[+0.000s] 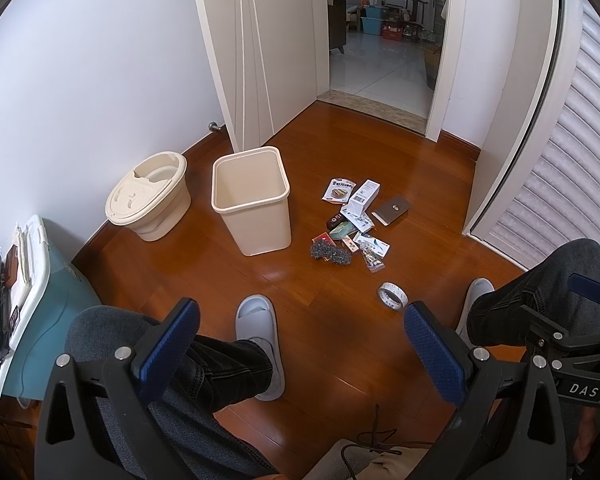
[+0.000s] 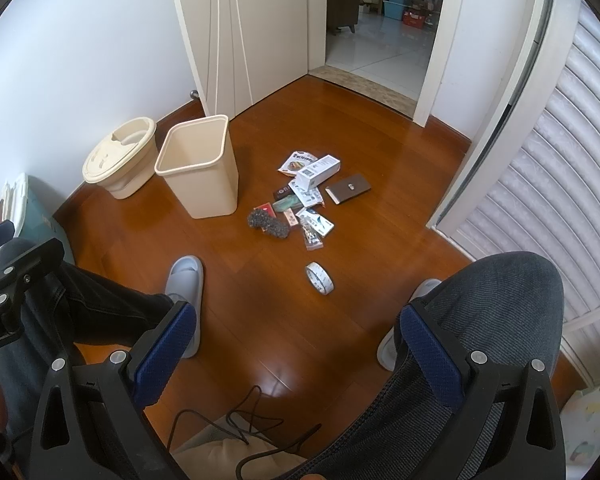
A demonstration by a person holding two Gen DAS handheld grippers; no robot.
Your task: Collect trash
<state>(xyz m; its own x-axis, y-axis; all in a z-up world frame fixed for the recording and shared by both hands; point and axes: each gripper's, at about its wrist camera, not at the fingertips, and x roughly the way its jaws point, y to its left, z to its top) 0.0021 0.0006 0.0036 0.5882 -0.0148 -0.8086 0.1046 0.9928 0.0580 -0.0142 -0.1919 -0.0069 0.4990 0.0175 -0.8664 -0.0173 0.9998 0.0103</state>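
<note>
- left gripper (image 1: pixel 300 344) and right gripper (image 2: pixel 298 344): fingers spread wide, nothing in them
- trash pile (image 1: pixel 354 220) sits just right of the beige bin (image 1: pixel 252 204)
- tape roll (image 2: pixel 319 277) nearer than pile

Floor: waste bin (image 1: pixel 252 200) left; lidded bucket (image 1: pixel 150 196) further left; litter pile (image 1: pixel 354 220) right; tape roll (image 1: pixel 392 296) nearer.

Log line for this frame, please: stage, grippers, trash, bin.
stage: not started | left gripper: open, empty | right gripper: open, empty | trash pile: on floor beside bin | tape roll: apart, nearer | bin: upright, looks empty
</note>
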